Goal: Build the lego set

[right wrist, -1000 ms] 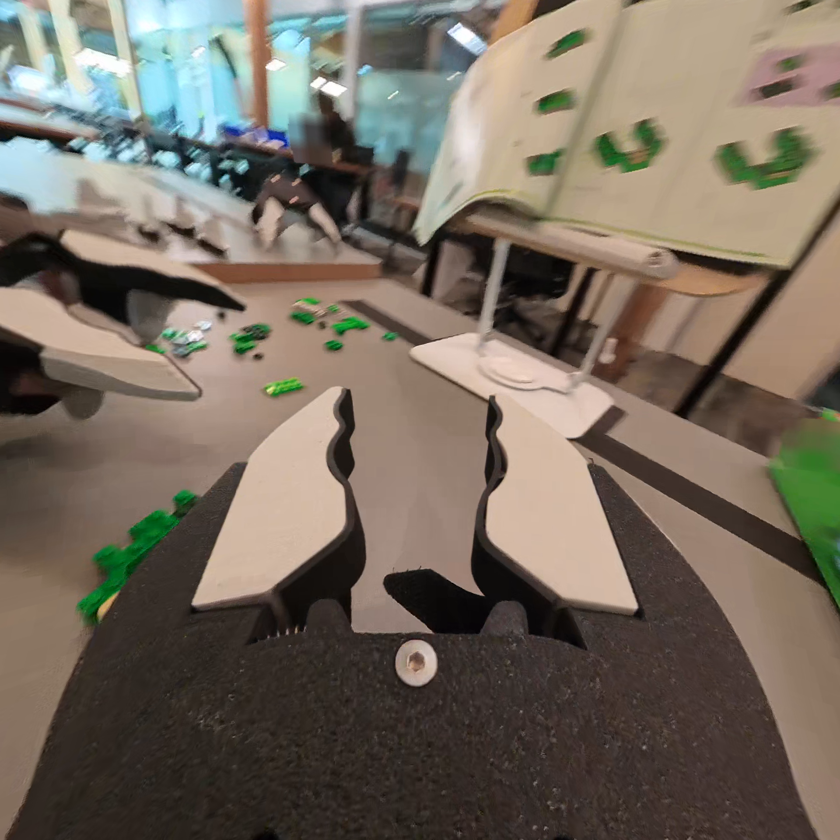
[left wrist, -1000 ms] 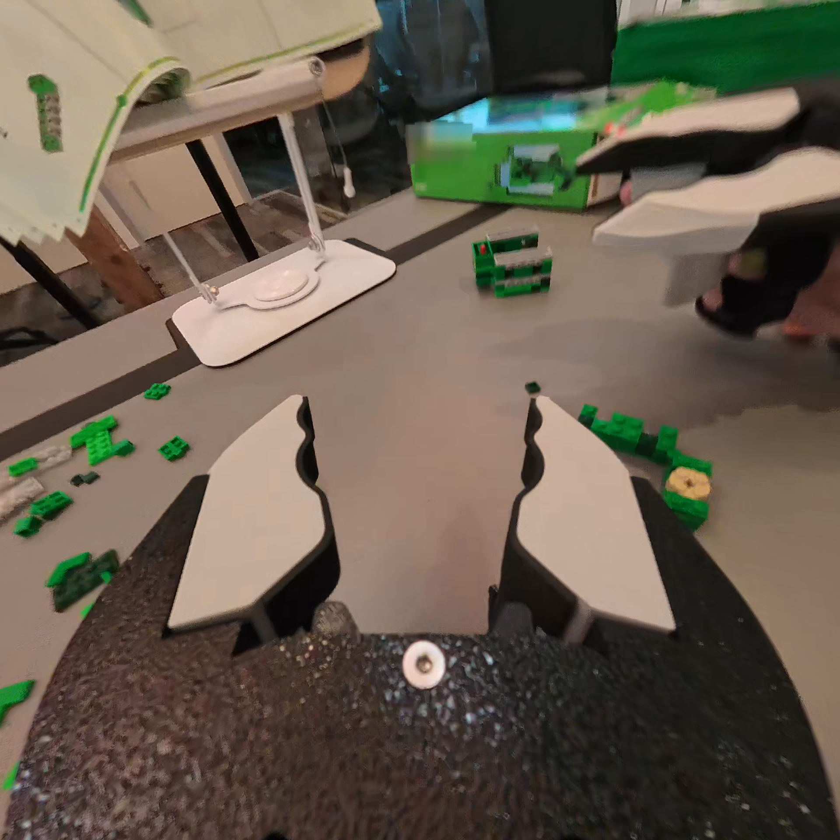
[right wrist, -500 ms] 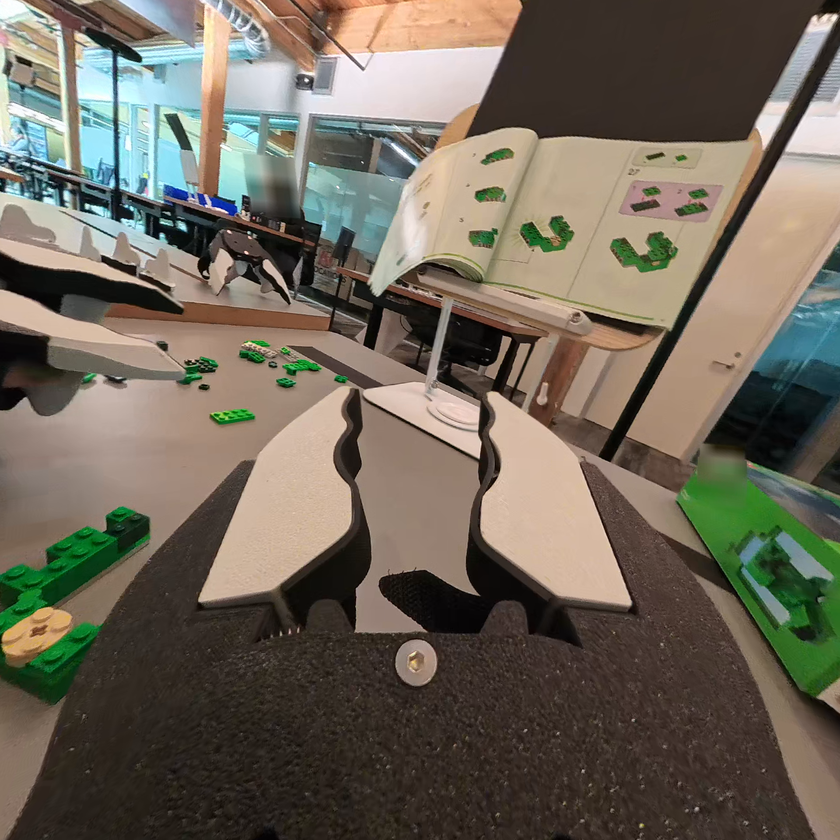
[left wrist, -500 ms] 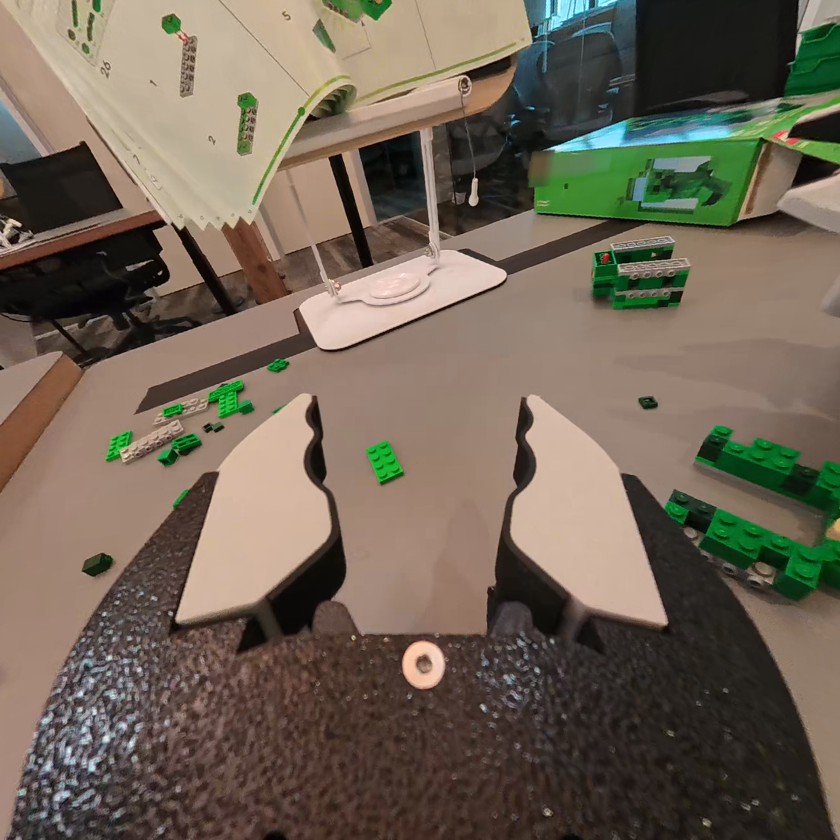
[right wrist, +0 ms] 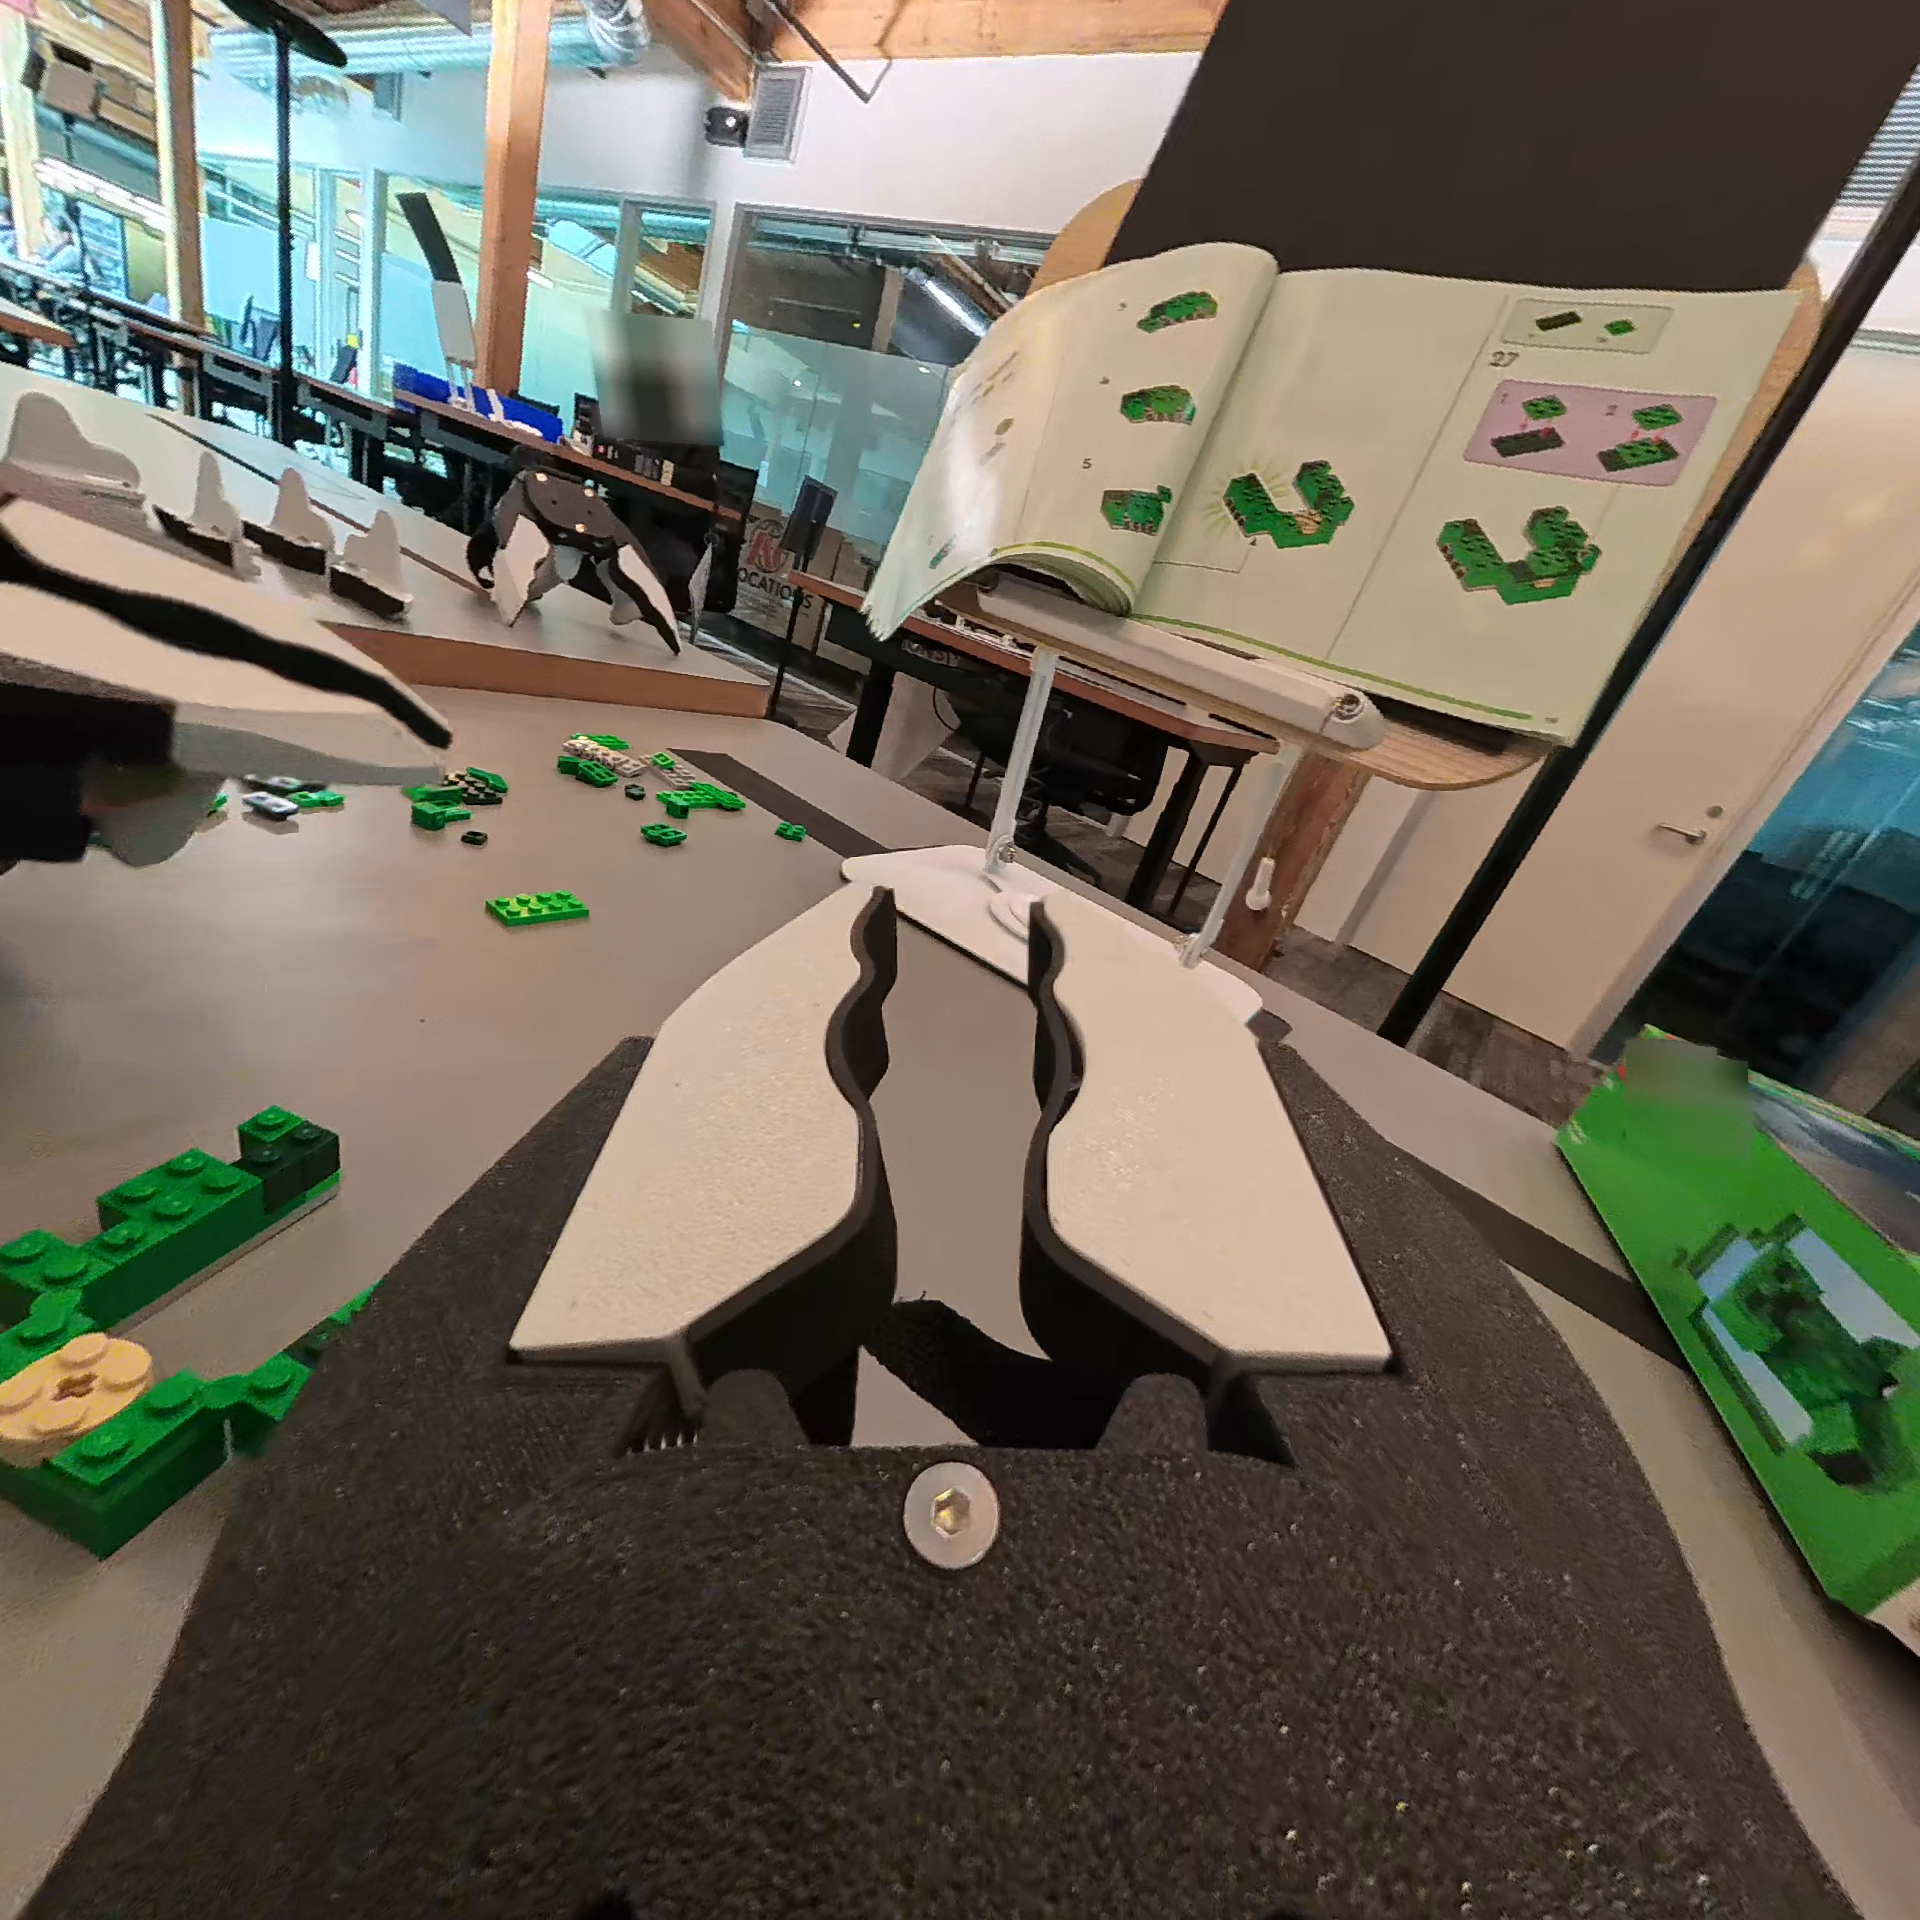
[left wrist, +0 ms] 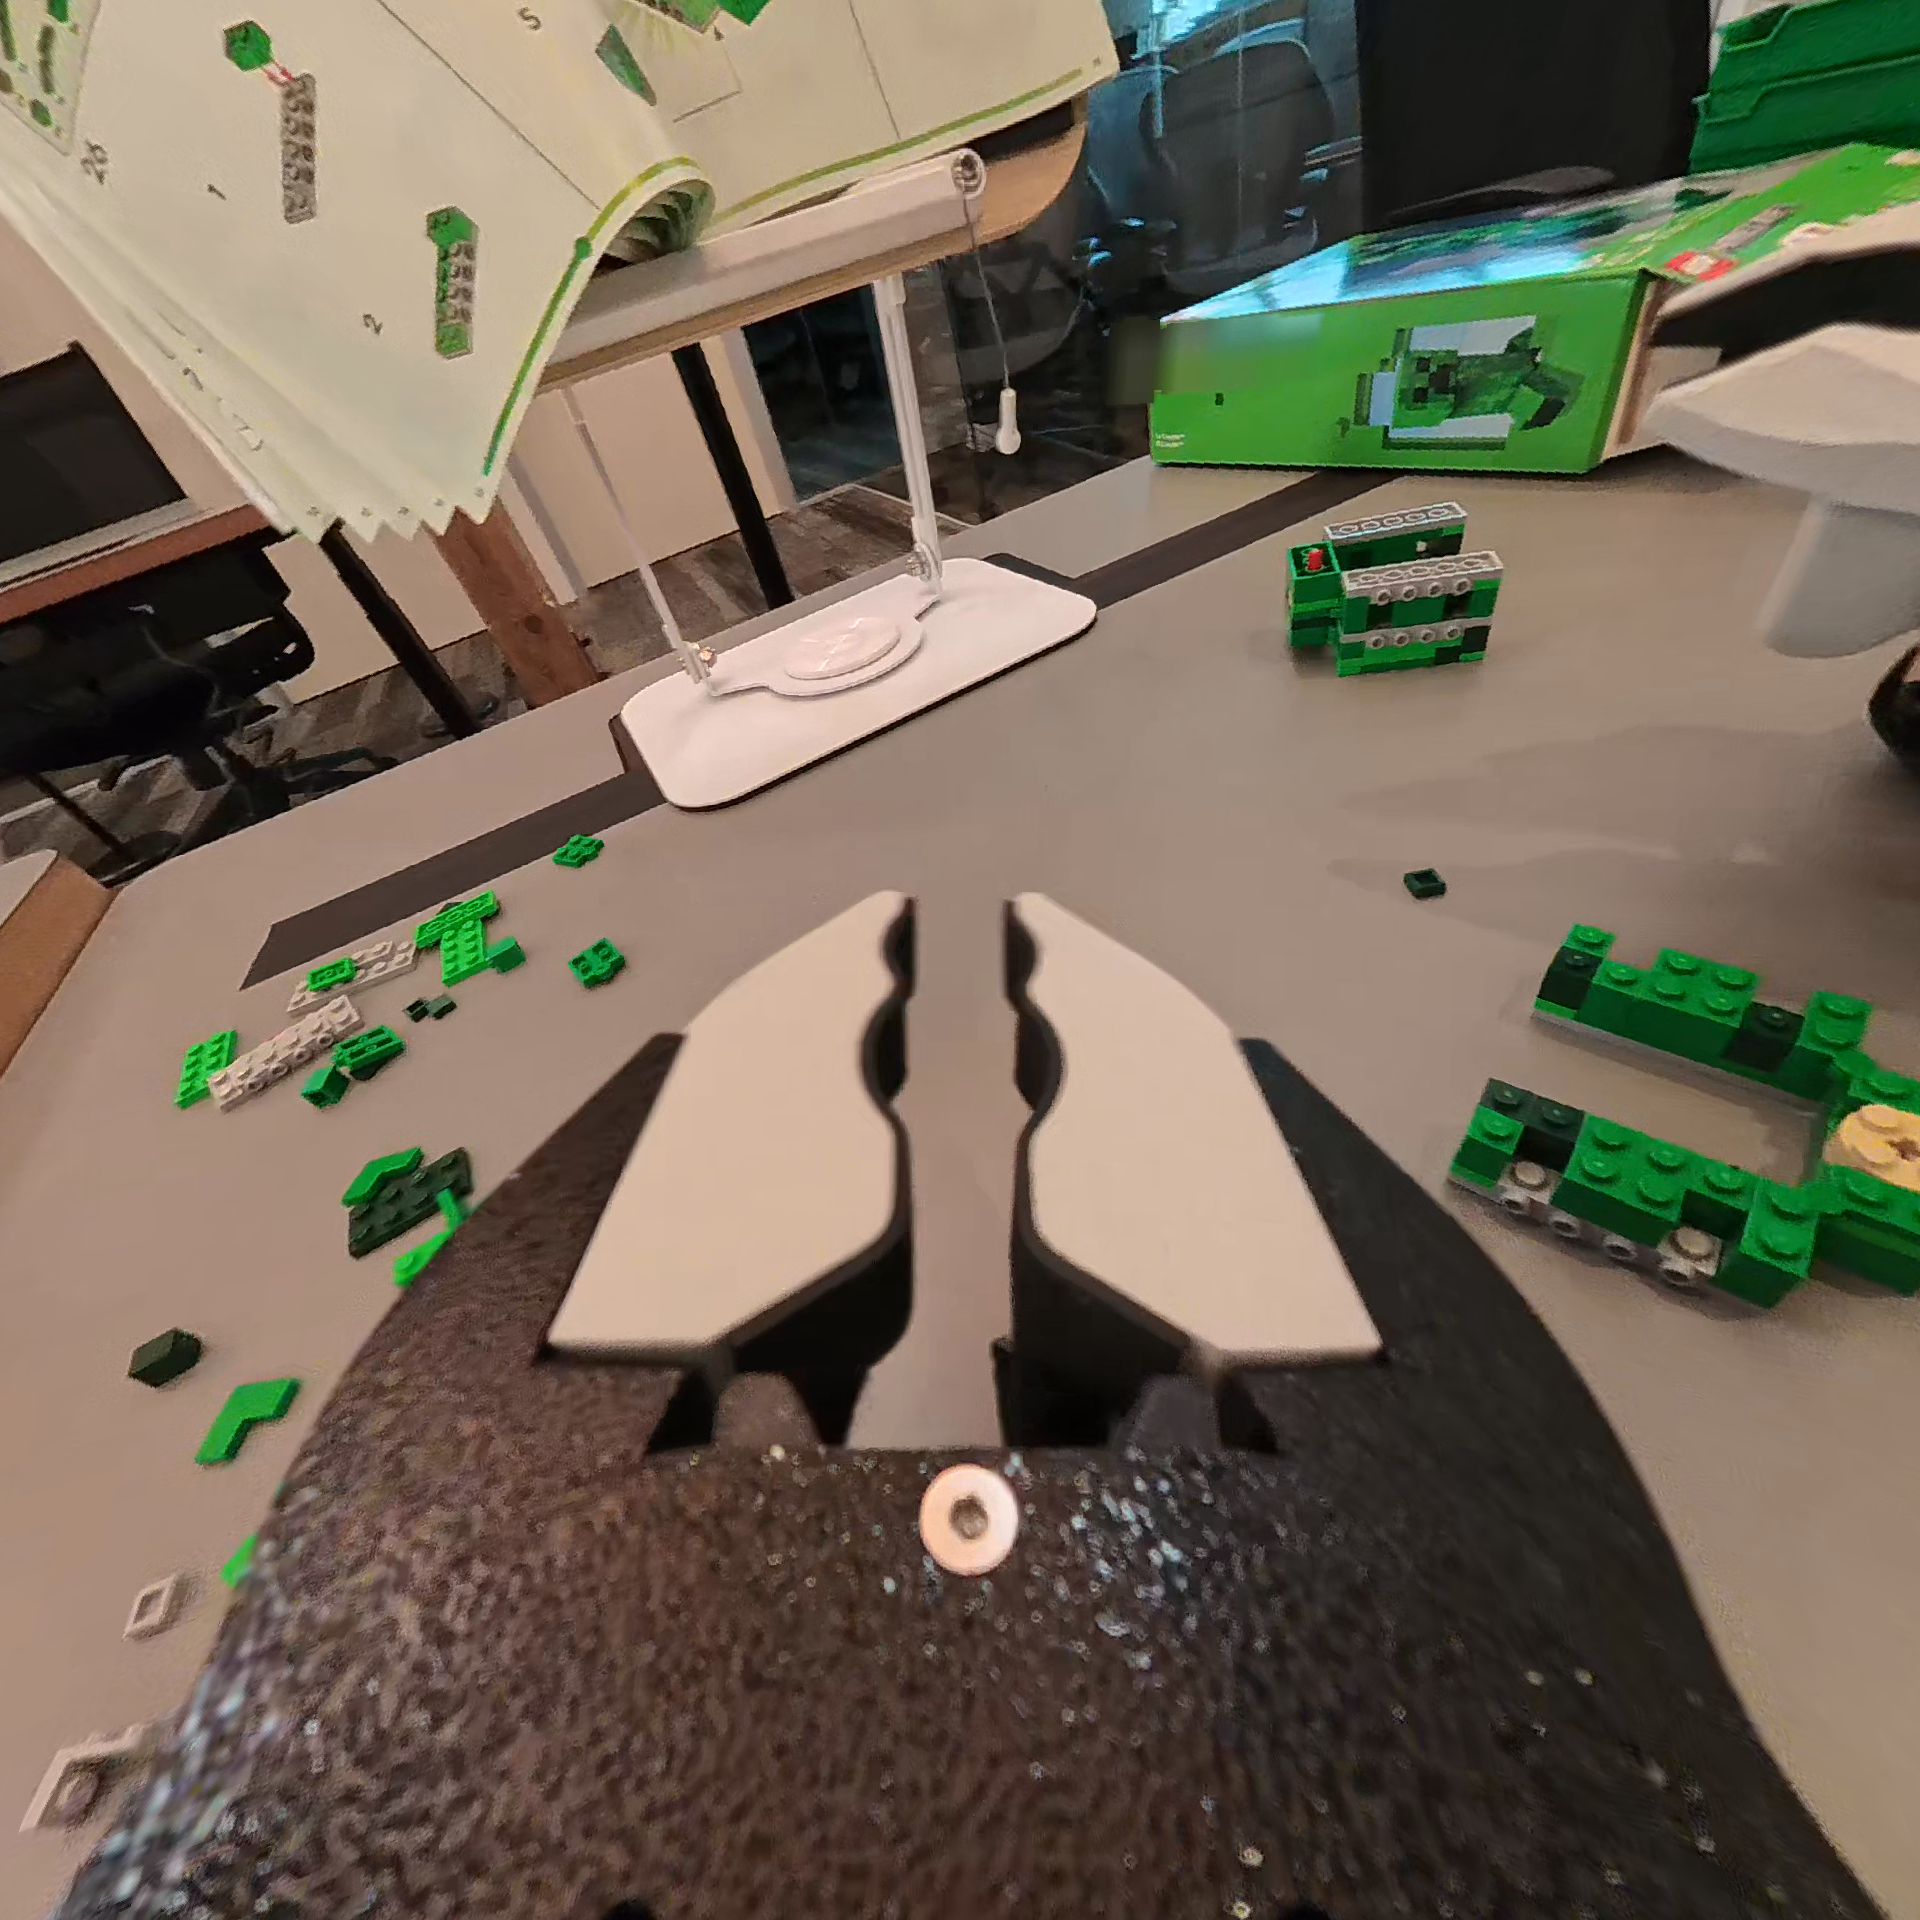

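The left gripper has its jaws nearly together with only a narrow gap, holding nothing. The right gripper has its jaws a little apart, also empty. The half-built U-shaped green plastic brick assembly with a tan round stud lies to the right of the left jaws. The flat bright green two-by-four plate lies ahead-left of the right jaws. Risk, I think: so thin a plate may slide or tip away if the jaws close off-centre.

Right gripper hovers empty, jaws narrowly apart, aimed at the manual; green build lies left, box right, loose bricks beyond.
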### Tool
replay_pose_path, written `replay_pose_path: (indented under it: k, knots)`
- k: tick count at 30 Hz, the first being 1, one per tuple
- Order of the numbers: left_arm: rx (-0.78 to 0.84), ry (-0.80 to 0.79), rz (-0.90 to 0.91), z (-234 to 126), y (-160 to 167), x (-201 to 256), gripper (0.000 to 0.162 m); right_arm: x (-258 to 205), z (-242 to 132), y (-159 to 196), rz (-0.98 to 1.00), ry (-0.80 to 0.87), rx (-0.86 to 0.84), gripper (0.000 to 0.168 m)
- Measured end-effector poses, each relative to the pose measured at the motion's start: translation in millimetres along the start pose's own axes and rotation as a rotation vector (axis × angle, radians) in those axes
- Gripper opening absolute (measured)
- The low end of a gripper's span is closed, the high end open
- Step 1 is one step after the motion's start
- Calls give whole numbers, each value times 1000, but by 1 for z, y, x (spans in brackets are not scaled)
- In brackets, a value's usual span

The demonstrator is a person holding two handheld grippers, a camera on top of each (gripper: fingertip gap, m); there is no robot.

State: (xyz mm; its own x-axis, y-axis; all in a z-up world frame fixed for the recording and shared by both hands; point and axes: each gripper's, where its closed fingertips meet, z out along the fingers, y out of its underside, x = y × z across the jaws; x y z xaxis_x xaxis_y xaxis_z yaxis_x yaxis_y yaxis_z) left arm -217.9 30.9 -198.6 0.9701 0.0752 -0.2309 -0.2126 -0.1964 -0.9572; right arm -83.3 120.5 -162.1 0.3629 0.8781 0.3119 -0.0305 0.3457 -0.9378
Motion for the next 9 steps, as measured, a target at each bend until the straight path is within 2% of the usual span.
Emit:
replay_pose_path:
  k: [1,9]
  knots:
    - [3,22,7,0,0,3,1,-2,0,0,-8,-13,-1,21]
    - [39,42,-9,-2,-5,4,0,-2,-1,-2,21,-31,13,11]
